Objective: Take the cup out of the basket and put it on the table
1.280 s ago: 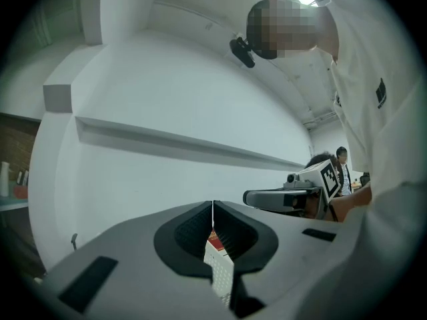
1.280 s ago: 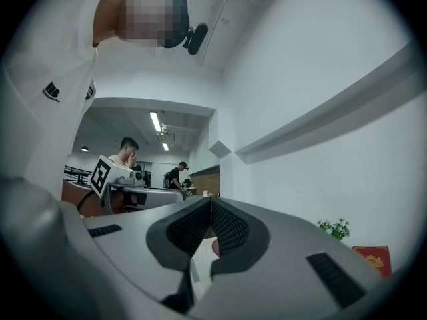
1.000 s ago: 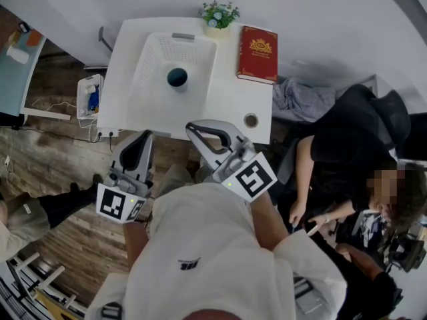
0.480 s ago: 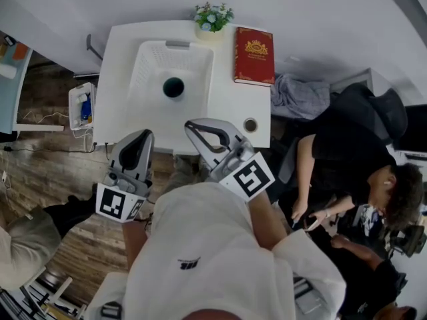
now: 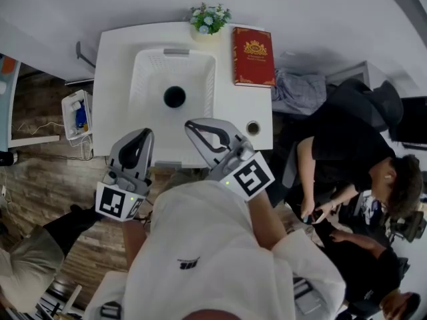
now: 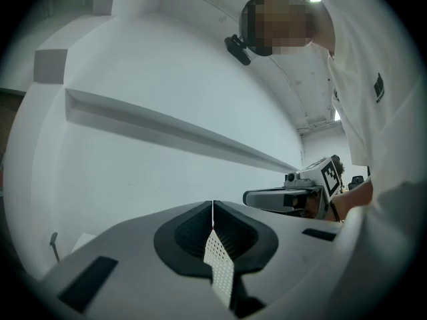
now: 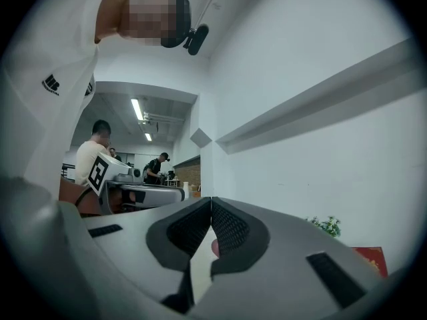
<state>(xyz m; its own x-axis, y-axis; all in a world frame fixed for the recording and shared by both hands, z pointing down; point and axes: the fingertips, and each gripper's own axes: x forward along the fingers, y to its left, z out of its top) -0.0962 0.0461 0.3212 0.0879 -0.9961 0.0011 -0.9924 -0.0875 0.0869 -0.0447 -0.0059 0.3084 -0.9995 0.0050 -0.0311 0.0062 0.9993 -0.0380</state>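
A dark cup (image 5: 175, 97) stands upright inside the white basket (image 5: 148, 79) on the white table (image 5: 235, 109). My left gripper (image 5: 145, 133) is shut and empty, its tips over the table's near edge, short of the basket. The right gripper (image 5: 190, 125) is likewise shut and empty at the basket's near rim, a little nearer than the cup. In the left gripper view the jaws (image 6: 213, 205) meet in a line before a white wall. Nothing sits between the right gripper's (image 7: 211, 202) closed jaws in its own view either.
A red book (image 5: 253, 56) lies at the table's right, a small flower pot (image 5: 207, 20) at the far edge, a small round object (image 5: 253, 127) at the near right. A seated person in black (image 5: 340, 159) is at the right. An open box (image 5: 75, 115) stands on the floor at the left.
Both grippers have drawn closer to the table; their tips now reach its near edge. The table and basket sit squarer in the head view. Both stay shut.
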